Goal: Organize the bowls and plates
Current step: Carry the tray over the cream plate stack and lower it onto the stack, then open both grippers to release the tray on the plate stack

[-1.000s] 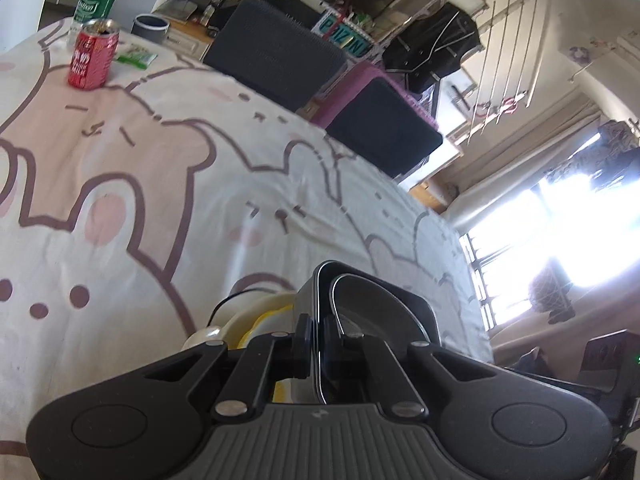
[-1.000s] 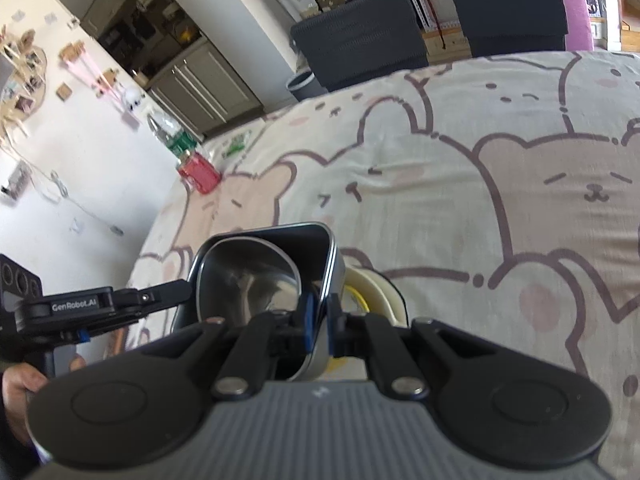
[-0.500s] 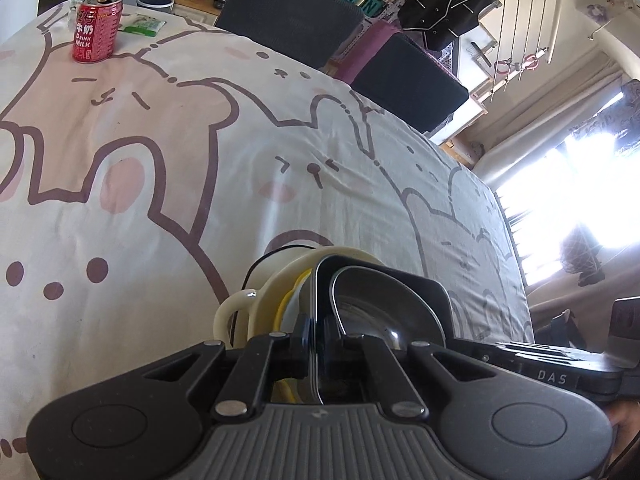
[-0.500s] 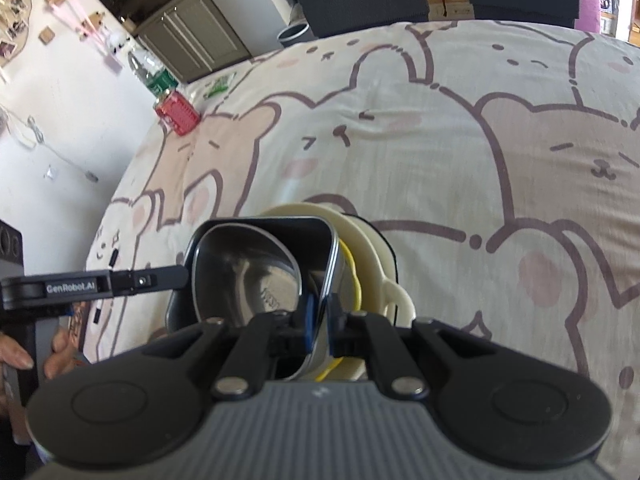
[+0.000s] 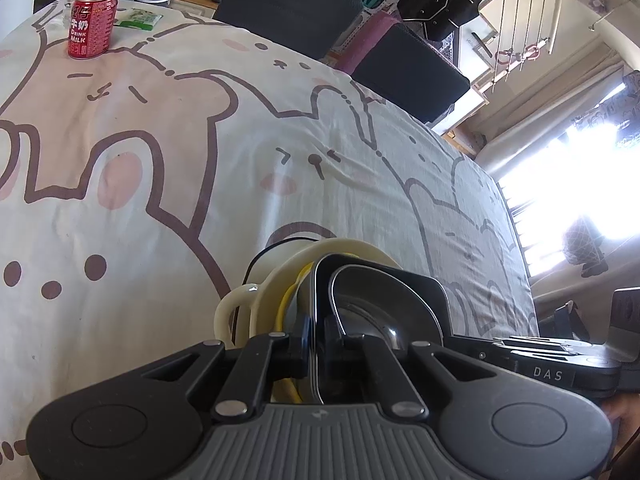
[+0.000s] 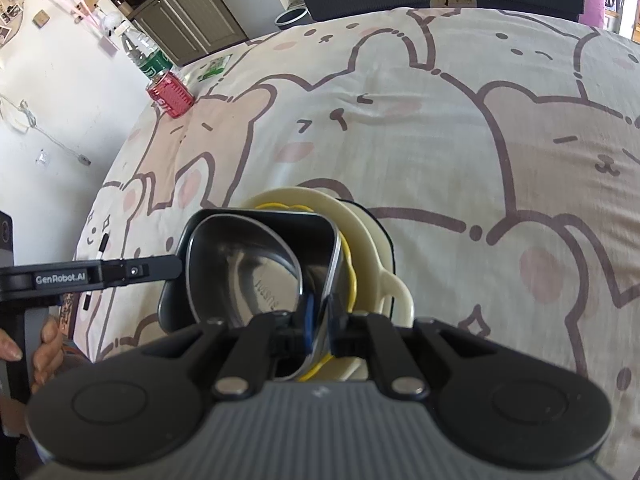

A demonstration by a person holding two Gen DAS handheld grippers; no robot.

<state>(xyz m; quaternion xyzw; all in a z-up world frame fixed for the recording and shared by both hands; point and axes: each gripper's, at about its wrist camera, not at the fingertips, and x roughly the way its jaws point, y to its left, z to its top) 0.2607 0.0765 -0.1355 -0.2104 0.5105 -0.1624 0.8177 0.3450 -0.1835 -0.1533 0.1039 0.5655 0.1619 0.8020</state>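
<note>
The steel bowl (image 6: 244, 276) sits nested in a black square bowl (image 6: 320, 232), whose rim is pinched on opposite sides by both claws: the right gripper (image 6: 320, 320) clamps it at 6 o'clock in its own view, the left gripper (image 5: 316, 340) likewise at 6 o'clock in its. Just beyond, toward 12 o'clock, lie a yellow-rimmed dish (image 6: 350, 268) and a cream handled bowl (image 5: 280, 272) on the bear-print tablecloth (image 5: 200, 160). A red milk can (image 5: 93, 22) stands well apart at 10 o'clock in the left view.
</note>
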